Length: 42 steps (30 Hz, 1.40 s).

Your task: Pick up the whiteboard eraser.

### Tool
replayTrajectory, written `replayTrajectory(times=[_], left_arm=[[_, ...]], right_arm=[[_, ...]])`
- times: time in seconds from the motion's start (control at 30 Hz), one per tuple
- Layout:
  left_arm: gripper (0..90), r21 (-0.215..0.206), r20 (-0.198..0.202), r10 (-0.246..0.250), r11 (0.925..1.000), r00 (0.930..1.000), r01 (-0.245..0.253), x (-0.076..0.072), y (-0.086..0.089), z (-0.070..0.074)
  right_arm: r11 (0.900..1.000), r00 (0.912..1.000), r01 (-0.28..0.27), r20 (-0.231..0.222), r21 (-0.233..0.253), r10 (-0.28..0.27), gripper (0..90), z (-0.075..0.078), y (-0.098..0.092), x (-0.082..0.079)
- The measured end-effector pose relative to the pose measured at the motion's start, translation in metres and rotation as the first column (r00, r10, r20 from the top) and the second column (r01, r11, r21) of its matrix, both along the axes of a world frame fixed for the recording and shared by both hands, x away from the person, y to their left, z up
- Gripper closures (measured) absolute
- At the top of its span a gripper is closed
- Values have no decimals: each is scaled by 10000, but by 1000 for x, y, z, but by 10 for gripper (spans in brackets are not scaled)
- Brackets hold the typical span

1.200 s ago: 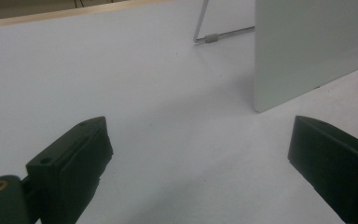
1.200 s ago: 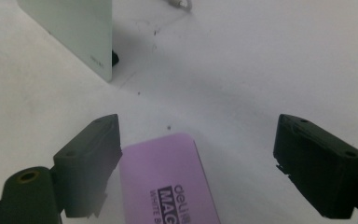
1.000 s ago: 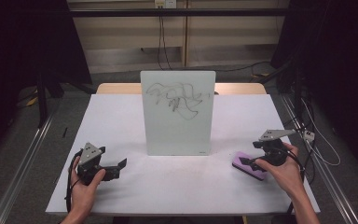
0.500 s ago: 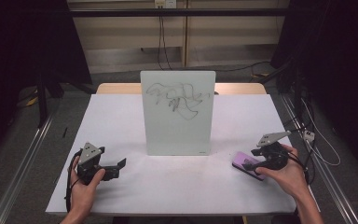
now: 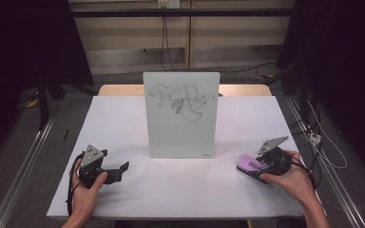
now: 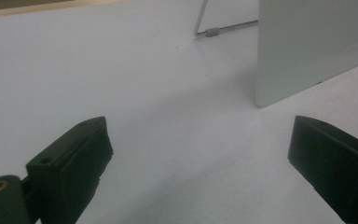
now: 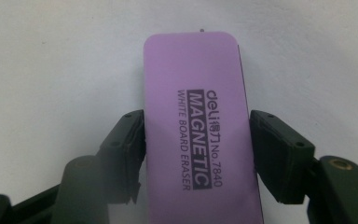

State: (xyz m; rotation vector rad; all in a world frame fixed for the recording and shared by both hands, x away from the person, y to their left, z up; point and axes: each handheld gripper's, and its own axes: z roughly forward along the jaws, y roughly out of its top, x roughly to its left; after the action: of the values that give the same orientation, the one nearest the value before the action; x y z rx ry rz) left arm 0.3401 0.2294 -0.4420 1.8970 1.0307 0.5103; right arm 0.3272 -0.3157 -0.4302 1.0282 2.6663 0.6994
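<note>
A purple magnetic whiteboard eraser lies flat on the white table at the right front. My right gripper straddles it, and both black pads press its long sides. In the high view the eraser pokes out leftward from the right gripper. A small whiteboard stands upright mid-table with dark scribbles on its upper half. My left gripper rests at the left front, jaws wide open on nothing, pointing toward the board; its view shows the left gripper over bare table.
The whiteboard's near edge and its wire stand rise ahead of the left gripper. A wooden table edge shows behind the white top. Metal rails run along both sides on the floor, and cables trail at the right.
The right gripper has shifted slightly down and left over the eraser. The left gripper and the whiteboard have not moved.
</note>
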Motion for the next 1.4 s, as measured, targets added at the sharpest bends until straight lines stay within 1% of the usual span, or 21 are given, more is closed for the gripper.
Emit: replayTrajectory(times=[0.13, 0.17, 0.2, 0.37, 0.47, 0.5, 0.7, 0.8, 0.9, 0.93, 0.97, 1.03, 1.1, 1.13, 1.17, 1.2, 1.23, 1.27, 1.3, 1.37, 1.4], left_arm=[[55, -15, -5, -16, 10000, 10000, 16, 0, 0, 0], [55, -30, 16, 8, 10000, 10000, -7, 0, 0, 0], [54, -24, 3, 25, 10000, 10000, -25, 0, 1, 0], [55, -55, 10, 19, 10000, 10000, -19, 0, 1, 0], [55, -35, -3, 12, 10000, 10000, -12, 0, 1, 0], [55, -27, -11, 23, 10000, 10000, -23, 0, 1, 0], [55, -62, 14, 22, 10000, 10000, -22, 0, 1, 0], [55, -26, -13, 9, 10000, 10000, -9, 0, 1, 0], [55, -38, -15, 5, 10000, 10000, -5, -1, 1, 0], [55, -34, -18, 4, 10000, 10000, -4, -1, 1, 0], [55, -27, -30, 7, 10000, 10000, -7, -1, 2, 0], [55, -21, -30, 10, 10000, 10000, -10, -1, 2, 0], [55, -59, -30, 46, 10000, 10000, -46, -2, 3, 0], [55, -103, -47, 57, 9999, 10000, -57, -2, 3, -1], [55, -80, -71, 45, 10000, 10000, -45, -1, 4, -1], [55, -86, -92, 73, 9999, 9999, -74, -1, 4, -1], [55, -105, -118, 79, 9999, 9999, -80, -1, 4, -2], [55, -93, -127, 78, 9999, 9999, -80, -1, 4, -2], [55, -115, -148, 53, 9999, 9999, -55, 0, 5, -3], [55, -163, -164, 79, 9998, 9998, -81, 0, 5, -3], [55, -169, -171, 81, 9998, 9998, -84, 0, 5, -3]], right_arm=[[9999, 9999, -34, 163, -116, 36, 404, 1, 1, -1], [9994, 9998, -68, 173, -325, 74, 403, 1, 4, -1], [9991, 9998, -115, 154, -399, 122, 402, 1, 4, 0], [9993, 9999, -84, 87, -355, 87, 409, 0, 4, 0], [9992, 10000, 35, 32, -408, -34, 411, 1, 5, 0], [9991, 9999, 121, -73, -415, -124, 412, 1, 5, 0], [9992, 9998, 189, -33, -364, -190, 414, 1, 4, 0], [9995, 9996, 298, -27, -55, -299, 414, 2, 3, 0], [9989, 9990, 421, 135, 190, -424, 414, 6, 1, -1], [9979, 9982, 520, 270, 390, -531, 414, 8, 0, -1], [9979, 9982, 520, 270, 390, -531, 414, 8, 0, -1], [9956, 9969, 648, 405, 673, -677, 414, 9, 0, 0], [9950, 9964, 658, 480, 753, -695, 415, 10, 1, 0], [9940, 9957, 692, 554, 844, -741, 415, 10, 1, 0], [9915, 9947, 738, 628, 1068, -808, 415, 11, 1, 1], [9901, 9937, 781, 704, 1169, -867, 415, 12, 1, 1], [9901, 9937, 781, 704, 1169, -867, 415, 12, 1, 1], [9867, 9920, 848, 810, 1385, -967, 415, 14, 1, 2], [9867, 9920, 848, 810, 1385, -967, 415, 14, 1, 2], [9814, 9884, 879, 1073, 1708, -1072, 415, 17, 3, 2], [9814, 9884, 879, 1073, 1708, -1072, 415, 17, 3, 2]])
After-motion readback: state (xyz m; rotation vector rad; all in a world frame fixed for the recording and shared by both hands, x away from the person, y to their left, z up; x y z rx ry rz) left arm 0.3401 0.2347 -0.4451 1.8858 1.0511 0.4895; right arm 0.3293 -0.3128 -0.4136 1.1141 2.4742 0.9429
